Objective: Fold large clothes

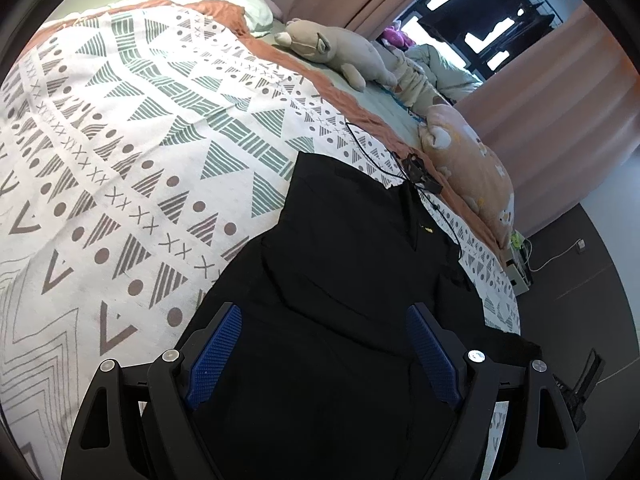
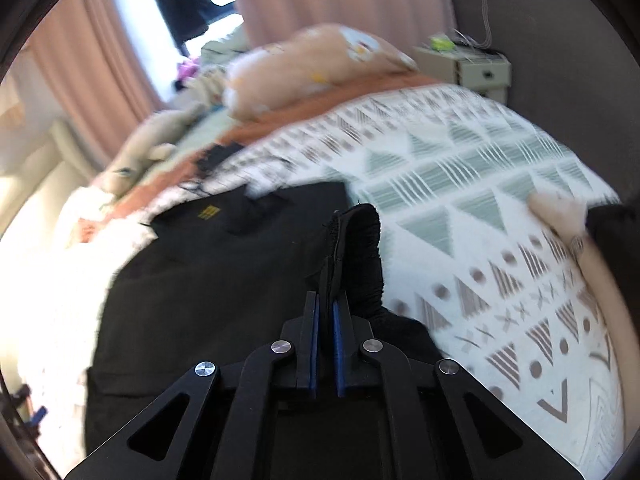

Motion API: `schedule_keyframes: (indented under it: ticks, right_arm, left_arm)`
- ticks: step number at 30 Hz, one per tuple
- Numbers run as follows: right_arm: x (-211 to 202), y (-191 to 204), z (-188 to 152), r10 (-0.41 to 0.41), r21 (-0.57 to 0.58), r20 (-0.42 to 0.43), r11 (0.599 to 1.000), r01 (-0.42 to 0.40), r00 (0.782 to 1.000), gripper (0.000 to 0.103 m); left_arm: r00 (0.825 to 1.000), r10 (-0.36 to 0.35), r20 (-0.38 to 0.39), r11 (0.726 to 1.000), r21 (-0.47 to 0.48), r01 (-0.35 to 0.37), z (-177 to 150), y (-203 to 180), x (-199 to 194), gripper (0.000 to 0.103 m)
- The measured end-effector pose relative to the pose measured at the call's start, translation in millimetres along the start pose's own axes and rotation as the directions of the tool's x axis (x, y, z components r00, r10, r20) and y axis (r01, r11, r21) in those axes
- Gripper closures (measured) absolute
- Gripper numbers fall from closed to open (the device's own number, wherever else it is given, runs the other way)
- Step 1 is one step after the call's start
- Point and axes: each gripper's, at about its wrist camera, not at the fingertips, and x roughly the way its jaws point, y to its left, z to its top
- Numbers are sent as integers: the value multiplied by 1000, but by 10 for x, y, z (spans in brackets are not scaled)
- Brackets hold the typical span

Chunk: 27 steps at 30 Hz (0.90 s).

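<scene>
Fabric, black and heavy, lay spread over the near part of the bed: a large black garment (image 1: 340,272) resting on the patterned bedspread (image 1: 120,140), with a small yellow mark on it. The left gripper (image 1: 324,354) hung just above the cloth with its blue-padded fingers (image 1: 216,356) spread wide and nothing between them. The right gripper (image 2: 325,308) had its fingers pressed together on a bunched fold of the black garment (image 2: 224,264), a ribbed edge (a cuff or a hem, I could not tell which) sticking up past the tips. A peach pillow (image 1: 476,176) and a grey plush toy (image 1: 340,52) lay further up the bed, and a thin black cable (image 1: 376,156) trailed across the bedspread by the garment's far edge. A person's hand (image 2: 560,208) showed at the right of the right wrist view, blurred.
</scene>
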Motion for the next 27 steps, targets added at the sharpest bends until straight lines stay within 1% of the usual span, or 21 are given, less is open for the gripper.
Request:
schedule_keyframes:
  ticks: [3,6,9,12,15,18,22,23,25,27]
  right_arm:
    - [-217,533,135,47,-80,47,996,-43,998,97]
    - [-331,1059,194,91,-144,79,986,-79,993,97]
    - [-359,1534,233,136,-188,91,975,-117,987,97]
    - [-331,2003,205,158,-238,99,962,-131,982,97]
    - [-249,2391,168,176,-262,92,954,-146,980,97]
    - [-130,2688,106,178,-280,91,949,-146,980,97]
    - [20,2991,0,178,-287,94,947,-144,980,97]
    - [73,3061,-43,180,-290,91,946,-147,979,97]
    - [204,3182,-136,189,-302,55,939,-164,980,97]
    - [387,3296,-269,218,-302,-46,927,-222,975,95]
  left_arm:
    - [1000,-5,15,1000,-10,6,61,108,-100,18]
    - [1000,1,30,1000,-27,0,139,275,-199,18]
    - [999,6,46,998,-61,-3,218,491,-308,18]
    - [998,17,63,996,-85,-11,282,699,-421,18]
    - [996,34,79,994,-108,-25,345,911,-524,18]
    - [995,44,88,990,-140,-31,394,1091,-581,18]
    - [995,47,90,984,-176,-31,443,1261,-612,18]
    - [995,46,88,982,-185,-29,451,1297,-611,18]
    - [996,43,82,979,-202,-26,461,1344,-592,18]
    - [996,43,74,977,-212,-27,461,1369,-568,18]
